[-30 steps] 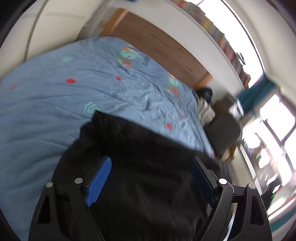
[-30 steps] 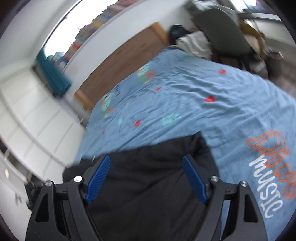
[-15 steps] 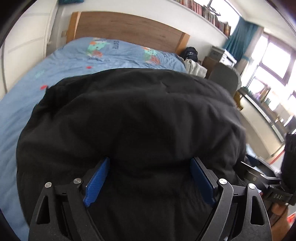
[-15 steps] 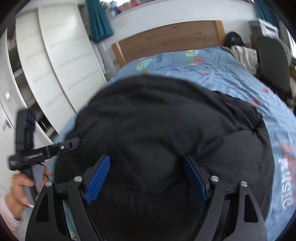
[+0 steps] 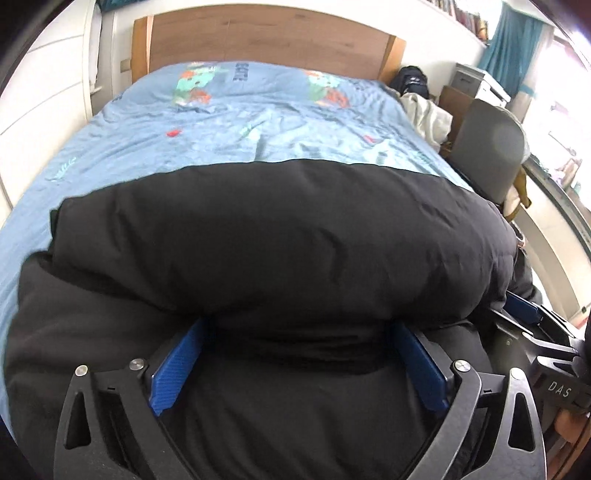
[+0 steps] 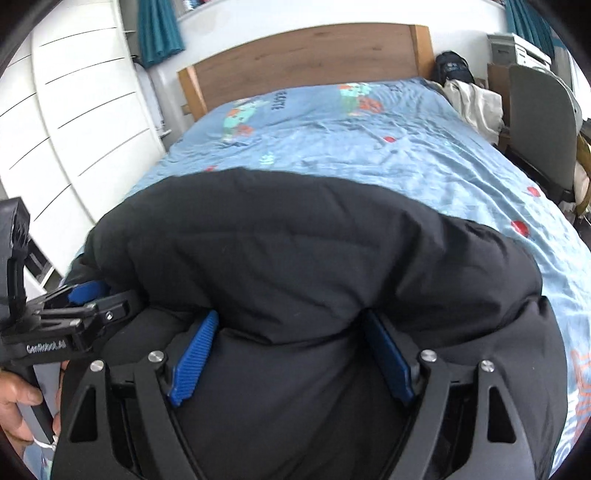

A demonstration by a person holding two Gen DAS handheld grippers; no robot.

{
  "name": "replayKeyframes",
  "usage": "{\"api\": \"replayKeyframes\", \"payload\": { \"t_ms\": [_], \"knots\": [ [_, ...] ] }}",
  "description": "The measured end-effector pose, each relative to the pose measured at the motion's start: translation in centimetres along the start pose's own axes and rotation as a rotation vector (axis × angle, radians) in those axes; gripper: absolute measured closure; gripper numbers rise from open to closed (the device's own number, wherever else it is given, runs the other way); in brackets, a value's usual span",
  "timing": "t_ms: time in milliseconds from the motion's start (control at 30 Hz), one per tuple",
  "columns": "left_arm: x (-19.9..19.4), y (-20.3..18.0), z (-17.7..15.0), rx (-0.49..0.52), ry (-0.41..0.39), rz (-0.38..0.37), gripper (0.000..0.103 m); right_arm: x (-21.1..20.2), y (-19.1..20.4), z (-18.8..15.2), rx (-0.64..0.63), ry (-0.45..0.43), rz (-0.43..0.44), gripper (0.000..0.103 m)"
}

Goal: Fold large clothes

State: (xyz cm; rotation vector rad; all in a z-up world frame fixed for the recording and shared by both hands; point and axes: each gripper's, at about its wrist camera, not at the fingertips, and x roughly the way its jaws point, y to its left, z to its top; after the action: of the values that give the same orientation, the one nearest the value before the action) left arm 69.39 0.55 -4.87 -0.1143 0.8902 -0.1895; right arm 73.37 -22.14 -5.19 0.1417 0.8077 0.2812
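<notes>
Black padded garment (image 5: 288,236), bulky and matte, lies across the near end of a bed (image 5: 110,147), its upper layer doubled over in a thick rolled fold.

Bedcover: pale blue, creased, printed with small red and green motifs (lettering near the pillows is too small to read). Wooden headboard (image 5: 266,33) at the far end.

Left gripper (image 5: 299,354): blue pads standing wide, one on each side of the rolled fold, which bulges between them; the jaws have just been opening further, and the pads do not visibly pinch the cloth.

Right gripper (image 6: 291,350): blue pads also set wide, the fold's puffed edge filling the gap and bearing on both pads; whether it is truly clamped cannot be told.

Also in view: white wardrobe doors (image 6: 74,122), grey chair (image 6: 543,122), teal curtain (image 5: 513,44), a hand (image 6: 14,402) on the left gripper's handle.
</notes>
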Motion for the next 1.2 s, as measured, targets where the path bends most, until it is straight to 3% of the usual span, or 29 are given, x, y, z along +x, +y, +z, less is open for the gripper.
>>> {"api": "replayKeyframes", "payload": {
  "t_ms": [167,400,600,767,833,1000,1200],
  "knots": [
    [2.2,-0.3,-0.2,0.0,0.019,0.035,0.001,3.7,-1.6,0.7,0.041,0.039,-0.008,0.022],
    [1.2,1.7,0.6,-0.007,0.055,0.022,0.001,3.5,-3.5,1.0,0.051,0.061,0.028,0.022],
    [-0.3,8.7,0.8,-0.156,0.07,0.145,0.001,0.9,-10.7,-0.1,0.198,0.046,-0.108,0.023],
    [-2.7,13.0,0.1,-0.225,0.058,0.288,0.003,-0.9,-12.5,-0.5,0.18,0.057,-0.28,0.023],
    [-4.5,13.0,0.0,-0.231,0.001,0.235,0.004,-2.3,-11.9,-0.1,0.15,0.006,-0.305,0.023],
    [-5.4,9.0,1.2,-0.153,-0.048,0.119,0.004,-3.7,-6.7,2.0,0.078,-0.076,-0.155,0.022],
    [-0.8,6.5,1.7,-0.118,0.001,0.105,0.003,0.9,-3.0,2.3,0.041,-0.002,-0.085,0.022]
  ]
}}
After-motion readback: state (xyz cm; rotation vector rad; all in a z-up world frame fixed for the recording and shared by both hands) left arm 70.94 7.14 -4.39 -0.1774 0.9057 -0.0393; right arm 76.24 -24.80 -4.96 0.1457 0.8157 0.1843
